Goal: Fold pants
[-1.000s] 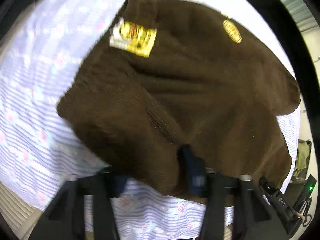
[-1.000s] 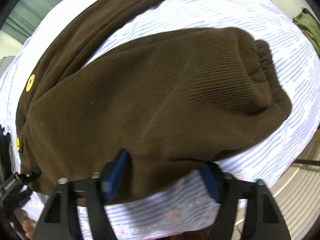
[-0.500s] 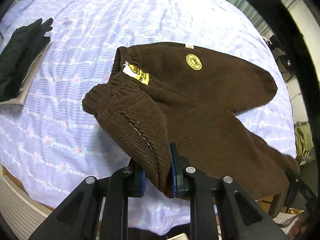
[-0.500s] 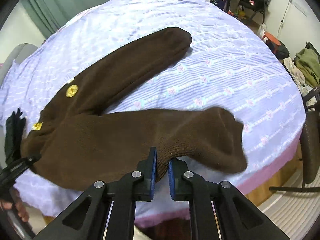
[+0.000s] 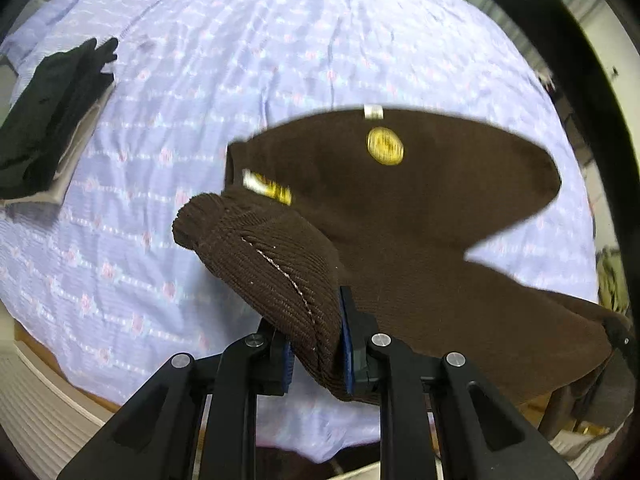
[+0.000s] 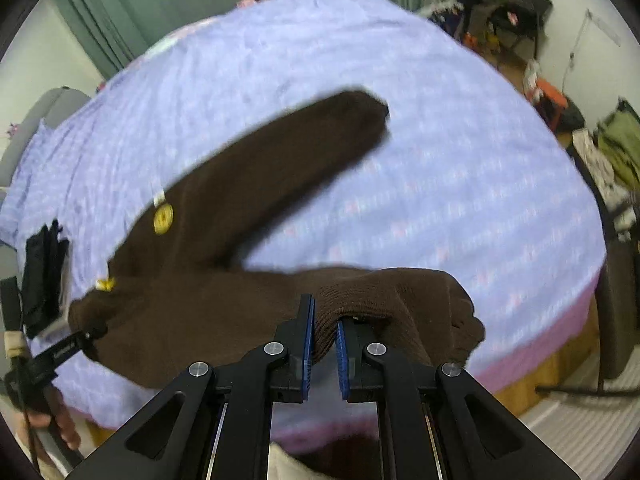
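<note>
Brown corduroy pants [image 5: 420, 208] hang lifted over a bed with a lilac flowered sheet [image 5: 240, 60]. My left gripper [image 5: 316, 344] is shut on the ribbed waistband corner [image 5: 272, 264], near a yellow label [image 5: 268, 188] and a round yellow badge [image 5: 385, 146]. My right gripper [image 6: 325, 340] is shut on the near leg's cuff end [image 6: 400, 304]. The far leg [image 6: 280, 168] stretches up and right over the sheet [image 6: 440, 140]. The left gripper [image 6: 60, 356] shows at the lower left of the right wrist view.
A folded black garment on a pale one [image 5: 52, 108] lies at the sheet's left side, also in the right wrist view [image 6: 44, 272]. Chairs, bags and clothes [image 6: 560, 92] crowd the room to the right. Green curtains [image 6: 140, 12] hang behind the bed.
Both grippers have closed on the pants and lifted them off the sheet. The cameras have pulled back and up, so the whole bed shows.
</note>
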Demonstrator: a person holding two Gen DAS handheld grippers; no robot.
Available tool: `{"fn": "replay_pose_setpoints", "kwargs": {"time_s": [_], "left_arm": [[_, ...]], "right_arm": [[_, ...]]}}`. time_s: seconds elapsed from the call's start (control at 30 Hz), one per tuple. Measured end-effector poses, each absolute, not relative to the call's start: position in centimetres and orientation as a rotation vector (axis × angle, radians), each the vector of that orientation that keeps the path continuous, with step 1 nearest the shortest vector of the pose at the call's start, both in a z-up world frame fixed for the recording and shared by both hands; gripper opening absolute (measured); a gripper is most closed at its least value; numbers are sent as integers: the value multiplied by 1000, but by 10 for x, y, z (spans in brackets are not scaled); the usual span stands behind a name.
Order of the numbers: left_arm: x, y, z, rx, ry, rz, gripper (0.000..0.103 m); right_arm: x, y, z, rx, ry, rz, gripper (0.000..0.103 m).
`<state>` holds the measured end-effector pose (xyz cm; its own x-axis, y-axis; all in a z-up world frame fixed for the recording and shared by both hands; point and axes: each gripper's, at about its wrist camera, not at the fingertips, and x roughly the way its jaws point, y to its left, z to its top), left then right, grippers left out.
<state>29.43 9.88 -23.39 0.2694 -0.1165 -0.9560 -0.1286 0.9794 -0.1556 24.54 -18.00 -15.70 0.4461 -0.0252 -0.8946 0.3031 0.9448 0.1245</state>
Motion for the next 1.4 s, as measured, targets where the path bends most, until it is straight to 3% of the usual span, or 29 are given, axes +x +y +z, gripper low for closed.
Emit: {"fn": "replay_pose_setpoints", "kwargs": {"time_s": [0.37,0.5,0.6,0.67,0.73,0.77,0.83,0.9,1.0,1.13,1.4], "left_arm": [[398,105,-239,-352,1225,109,20],[423,111,-258,-392,1295,139,24],[429,114,-257,-391,1323,134,35],[425,115,-250,-409,1316,107,44],[415,116,-238,-431,1303,68,65],[411,116,-232,-440,1292,52,70],[397,115,-211,-384,1231,72,93],[387,116,-187,-303,1158,81,93],[379,113,-167,-185,1099,23,96],[381,80,-163,103,1044,-193,97],[434,-3,-233,518,1181,-566,97]], "right_arm": [[412,-186,-163,252,970,-157,11],[463,-173,-185,191,1007,-143,11],[480,-169,-190,181,1016,-152,12],[482,-169,-190,196,1015,-146,24],[480,-168,-182,192,986,-143,62],[477,-166,-176,187,959,-144,67],[469,-162,-160,166,901,-138,69],[459,-157,-143,131,860,-131,69],[429,-154,-119,112,798,-123,79],[391,-153,-121,96,822,-93,80],[348,-171,-172,158,1006,-114,80]]}}
